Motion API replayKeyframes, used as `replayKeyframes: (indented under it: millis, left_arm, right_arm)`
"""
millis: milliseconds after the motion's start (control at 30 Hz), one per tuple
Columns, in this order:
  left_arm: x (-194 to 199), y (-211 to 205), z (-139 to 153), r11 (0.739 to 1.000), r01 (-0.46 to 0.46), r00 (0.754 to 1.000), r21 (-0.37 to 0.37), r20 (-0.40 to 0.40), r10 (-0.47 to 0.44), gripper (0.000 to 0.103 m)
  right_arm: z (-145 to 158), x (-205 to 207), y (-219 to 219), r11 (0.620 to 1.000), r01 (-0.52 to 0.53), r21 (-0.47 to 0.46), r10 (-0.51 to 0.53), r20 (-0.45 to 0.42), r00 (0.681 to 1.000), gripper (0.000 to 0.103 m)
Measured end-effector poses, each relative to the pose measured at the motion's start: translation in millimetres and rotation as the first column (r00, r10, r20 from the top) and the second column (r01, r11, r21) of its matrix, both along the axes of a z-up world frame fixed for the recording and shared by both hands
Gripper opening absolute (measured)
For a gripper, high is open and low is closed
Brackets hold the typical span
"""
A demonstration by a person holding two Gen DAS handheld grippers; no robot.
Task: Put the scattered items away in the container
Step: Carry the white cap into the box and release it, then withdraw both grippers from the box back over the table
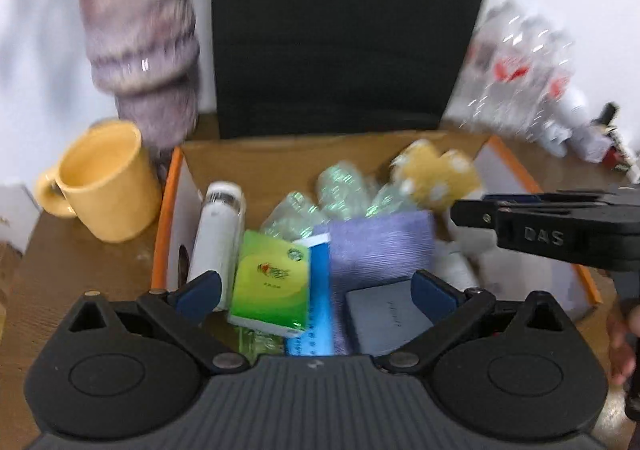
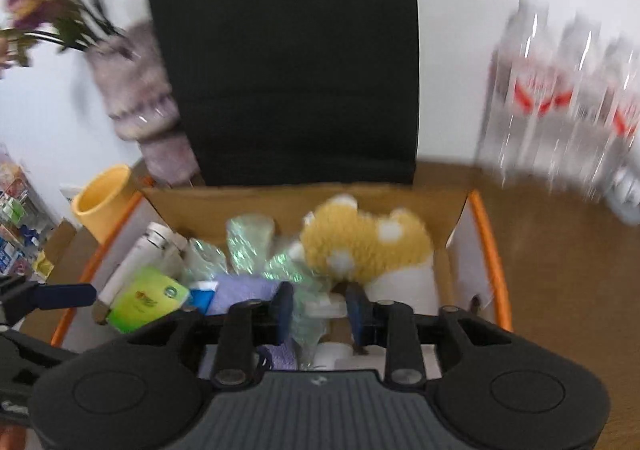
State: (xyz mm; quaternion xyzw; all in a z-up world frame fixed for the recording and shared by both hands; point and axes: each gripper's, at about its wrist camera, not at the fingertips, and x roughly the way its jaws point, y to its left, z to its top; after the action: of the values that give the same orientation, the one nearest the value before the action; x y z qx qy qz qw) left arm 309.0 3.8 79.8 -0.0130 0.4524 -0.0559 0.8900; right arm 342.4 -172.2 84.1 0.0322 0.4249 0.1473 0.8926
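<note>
An orange-edged cardboard box (image 1: 170,210) (image 2: 486,246) sits on the wooden table and holds several items. Inside lie a white bottle (image 1: 218,234) (image 2: 134,258), a green tissue pack (image 1: 272,278) (image 2: 146,298), a blue tube (image 1: 318,290), a purple cloth (image 1: 380,246) (image 2: 244,290), a grey case (image 1: 384,318), shiny cellophane packets (image 1: 340,186) (image 2: 248,242) and a yellow spotted plush (image 1: 436,174) (image 2: 360,242). My left gripper (image 1: 316,290) hangs open over the box with nothing gripped. My right gripper (image 2: 320,308) is over the box's right half, jaws apart, pads clear of the cellophane below.
A yellow mug (image 1: 104,186) (image 2: 102,202) and a fuzzy purple vase (image 1: 140,50) with a plant stand left of the box. A black panel (image 1: 344,30) rises behind it. A pack of water bottles (image 2: 568,102) stands at the right.
</note>
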Motion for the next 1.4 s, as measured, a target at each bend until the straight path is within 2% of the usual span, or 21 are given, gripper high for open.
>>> replayKeyframes:
  millis: [33,100,133,267,367,467,667,767,900,1033,1167,1300,1400]
  left_arm:
    - [5,1,-3,1.000,-0.007,1.000,0.002,-0.018,0.007,0.099]
    - [6,3,-6,1.000,-0.020,0.999,0.012,-0.026,0.021,0.100]
    - [5,3,-6,1.000,-0.026,0.999,0.016,-0.023,0.026,0.100]
    - [-2,1,-2,0.999,-0.031,0.999,0.009,-0.029,0.031,0.102]
    - [-17,-5,14,0.999,-0.030,1.000,0.021,-0.005,0.030,0.103]
    - [-35,-12,30,0.999,-0.025,0.999,0.037,0.024,0.024,0.103]
    - [-102,-21,69,0.997,-0.003,0.991,0.078,0.132,-0.008,0.103]
    - [-141,-23,83,0.998,0.000,0.981,0.065,0.196,-0.012,0.103]
    - [-196,-24,86,0.999,0.025,0.964,0.034,0.265,-0.033,0.103]
    - [-245,-20,67,1.000,0.013,0.953,0.004,0.303,-0.013,0.103]
    - [-288,-13,36,1.000,-0.005,0.941,-0.019,0.338,0.011,0.103]
    - [-318,4,-16,0.998,-0.003,0.936,-0.060,0.352,0.024,0.103]
    - [-332,14,-47,0.996,-0.021,0.947,-0.088,0.317,0.048,0.103]
  right_arm:
    - [-2,2,0,1.000,0.007,-0.001,-0.007,-0.023,1.000,0.057]
    - [2,-2,-1,1.000,0.012,-0.007,-0.012,-0.009,1.000,0.077]
    - [4,-5,-2,1.000,0.015,-0.010,-0.015,-0.002,1.000,0.079]
    - [18,-22,-7,1.000,0.016,-0.025,-0.016,0.015,1.000,0.081]
    - [34,-36,-10,0.999,0.013,-0.037,-0.012,0.027,1.000,0.088]
    - [49,-59,-14,0.998,0.009,-0.057,-0.006,0.042,0.999,0.088]
    - [79,-122,-23,0.998,-0.002,-0.061,0.008,0.090,0.996,0.090]
    - [95,-165,-28,0.999,-0.004,-0.039,0.009,0.150,0.989,0.093]
    - [98,-228,-33,0.999,-0.035,-0.020,0.038,0.233,0.972,0.102]
    - [82,-282,-33,0.999,-0.033,0.002,0.031,0.297,0.954,0.102]
    - [47,-327,-28,1.000,-0.024,-0.009,0.026,0.348,0.937,0.103]
    - [-5,-347,-23,1.000,0.010,-0.007,-0.007,0.335,0.942,0.103]
    - [-32,-355,-17,0.999,0.018,-0.029,-0.008,0.309,0.951,0.103]
